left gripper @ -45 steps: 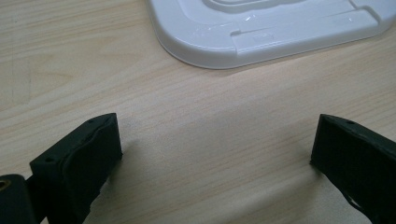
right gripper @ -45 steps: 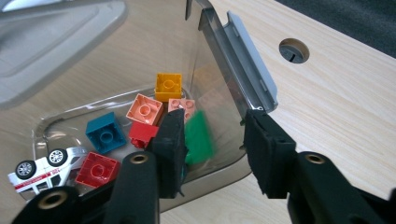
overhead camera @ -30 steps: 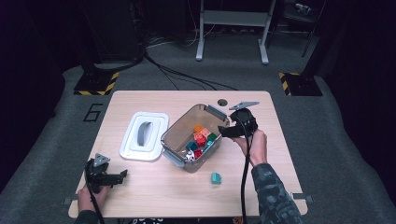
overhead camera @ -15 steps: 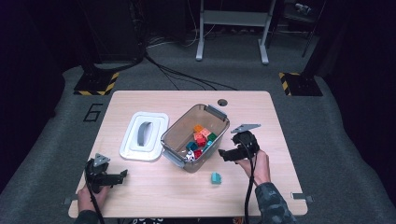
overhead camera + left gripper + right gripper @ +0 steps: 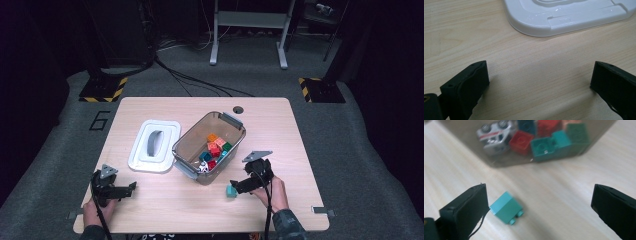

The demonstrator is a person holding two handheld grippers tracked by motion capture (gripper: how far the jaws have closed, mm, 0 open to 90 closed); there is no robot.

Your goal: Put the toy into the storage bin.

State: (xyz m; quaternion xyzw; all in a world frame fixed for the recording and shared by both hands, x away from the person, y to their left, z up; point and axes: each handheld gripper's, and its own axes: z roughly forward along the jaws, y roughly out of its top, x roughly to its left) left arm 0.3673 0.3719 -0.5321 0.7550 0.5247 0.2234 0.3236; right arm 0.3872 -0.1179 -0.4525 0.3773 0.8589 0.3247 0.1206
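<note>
1. The right gripper sits low over the table, near its front edge, pointing toward the teal brick. Its jaws have just been opening and are now spread wide.
2. In the right gripper view the brick lies on its side on the wood, studs facing the front right of that view. It's right at the tip of the left-hand jaw, touching it or nearly so (can't tell which), and well apart from the other jaw. Nothing is pinching it.
3. Just beyond the brick is the clear bin, lid off. Inside there's a heap of bricks in red, orange, green and teal, plus a little white toy car against the near wall.
4. The white lid with its grey handle lies flat on the table, just left of the bin.
5. The left gripper is down at the front left corner of the table, held in the person's hand, a bit short of the lid. Its jaws are spread wide too, with only bare wood between them in the left gripper view.
</note>
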